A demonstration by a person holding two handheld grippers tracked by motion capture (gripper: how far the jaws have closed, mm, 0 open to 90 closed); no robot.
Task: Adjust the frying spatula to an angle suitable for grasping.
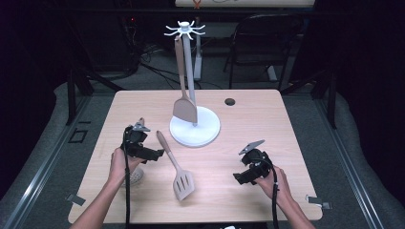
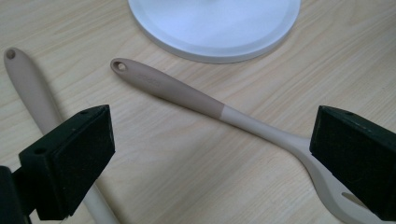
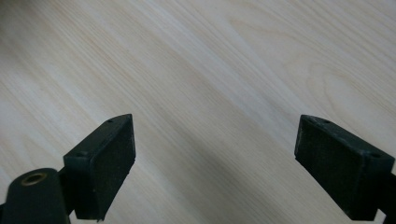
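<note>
A slotted beige spatula [image 1: 177,169] lies flat on the wooden table [image 1: 248,124], its brown handle [image 2: 173,88] pointing at the white stand's round base [image 1: 206,132]. A solid spatula [image 1: 184,107] hangs from the hook crown [image 1: 185,29] on the stand's pole. My left gripper [image 1: 155,154] hovers just left of the lying spatula's handle, open, its jaws standing wide to either side of the handle [image 2: 210,128]. My right gripper [image 1: 241,177] sits low at the front right, open over bare wood [image 3: 215,135]. A second utensil's pale handle [image 2: 28,88] lies under my left jaw.
A perforated utensil head [image 1: 135,176] peeks out beneath the left hand. A small dark hole [image 1: 230,101] is in the table's far right. A folding chair [image 1: 267,43] and cables stand on the floor behind the table.
</note>
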